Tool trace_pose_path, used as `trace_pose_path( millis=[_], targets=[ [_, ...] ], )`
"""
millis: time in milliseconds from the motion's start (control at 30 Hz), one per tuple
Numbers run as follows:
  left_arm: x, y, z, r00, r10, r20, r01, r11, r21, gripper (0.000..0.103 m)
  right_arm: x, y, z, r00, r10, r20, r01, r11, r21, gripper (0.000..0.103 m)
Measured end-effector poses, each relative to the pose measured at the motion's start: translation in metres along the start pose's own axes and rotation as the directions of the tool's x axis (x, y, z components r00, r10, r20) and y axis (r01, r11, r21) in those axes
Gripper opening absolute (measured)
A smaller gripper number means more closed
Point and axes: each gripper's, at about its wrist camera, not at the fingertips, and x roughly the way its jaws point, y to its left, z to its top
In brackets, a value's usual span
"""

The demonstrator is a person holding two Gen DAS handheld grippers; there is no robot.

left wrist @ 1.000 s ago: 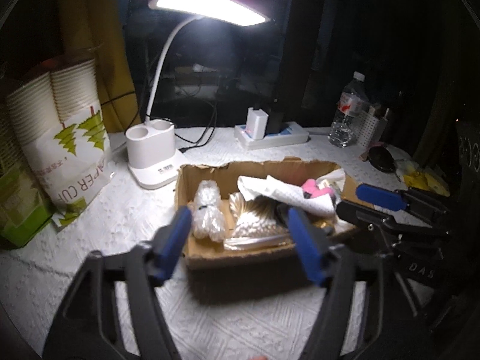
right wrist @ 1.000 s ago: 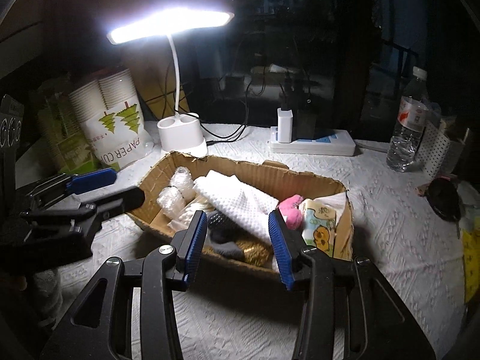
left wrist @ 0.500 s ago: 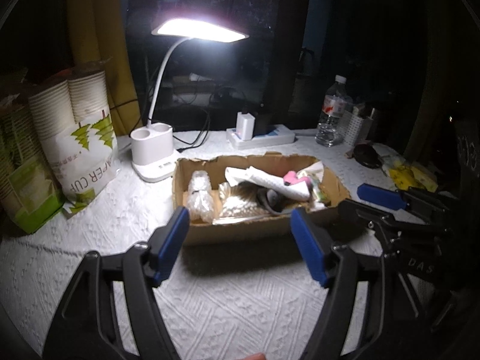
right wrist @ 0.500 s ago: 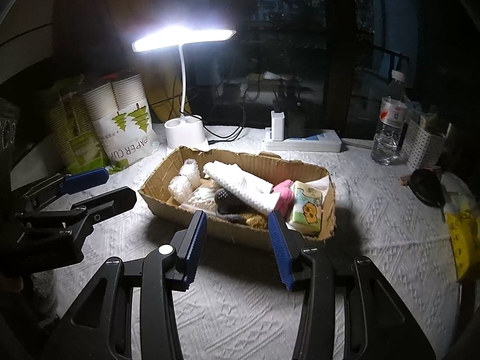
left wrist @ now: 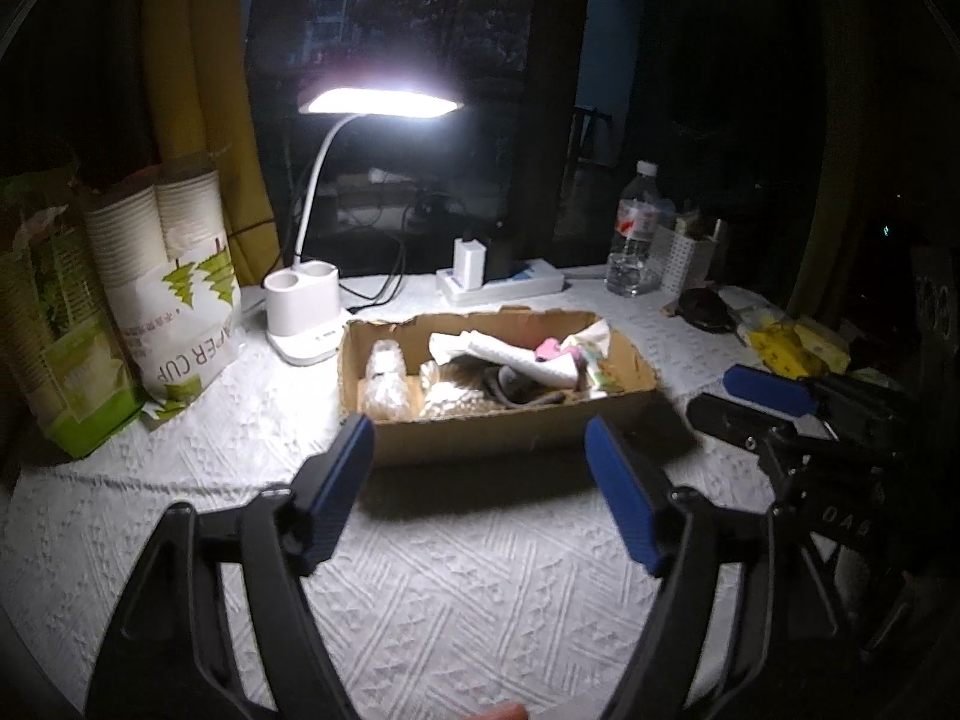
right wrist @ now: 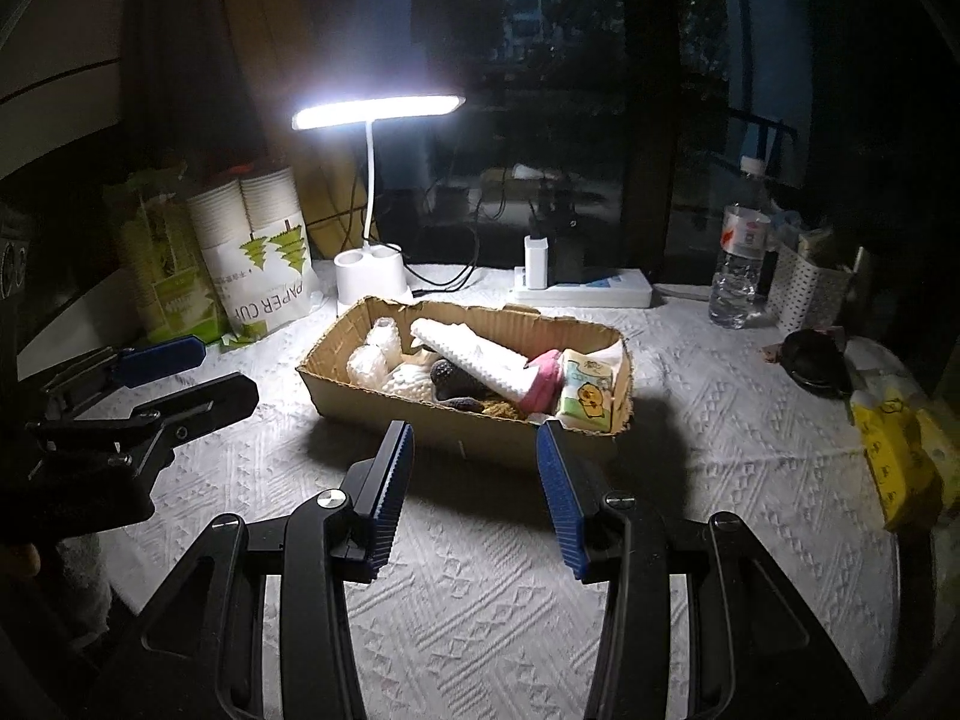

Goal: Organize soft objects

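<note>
A low cardboard box sits on the white tablecloth, filled with soft things: a white foam sheet, a pink item, a tissue pack with a yellow chick, bubble wrap and a dark sock. My left gripper hovers in front of the box, its jaws opening, nothing between them. My right gripper is also short of the box, open and empty. Each gripper shows in the other's view, the right gripper and the left gripper.
A lit white desk lamp stands behind the box. Paper cup packs and a green carton are at the left. A power strip, water bottle, white basket and yellow packs lie behind and right.
Both grippers have pulled back from the box and risen a little, so the box looks smaller and farther. The left jaws have spread wider. Nothing was picked up.
</note>
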Motion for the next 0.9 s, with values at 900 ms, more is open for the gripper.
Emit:
trace_pose_path(
  millis=[900],
  targets=[
    [-0.111,-0.031,0.046,0.966,0.052,0.255,-0.071,0.995,0.065,0.096,-0.124,0.002,0.030,0.967,-0.082,0.241,0.085,0.996,-0.001,0.082]
  ],
)
